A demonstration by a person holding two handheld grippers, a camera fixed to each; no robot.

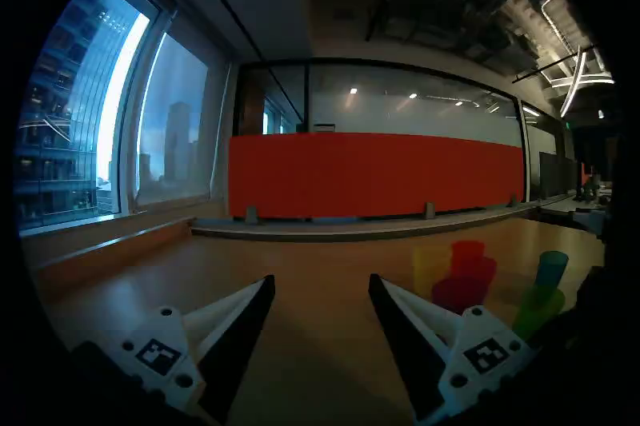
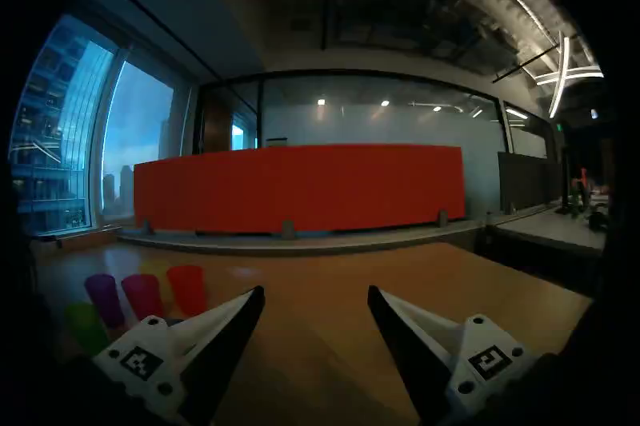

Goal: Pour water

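The left gripper [image 1: 321, 280] and right gripper [image 2: 315, 292] hover with fingers apart over the wooden table [image 1: 320, 330], coloured cups [image 1: 468, 266] nearby

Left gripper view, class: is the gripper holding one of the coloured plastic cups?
No: the left gripper stands open, and the translucent coloured plastic cups sit apart on the wooden table.

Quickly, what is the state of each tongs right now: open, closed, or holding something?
Left tongs: open, holding nothing.
Right tongs: open, holding nothing.
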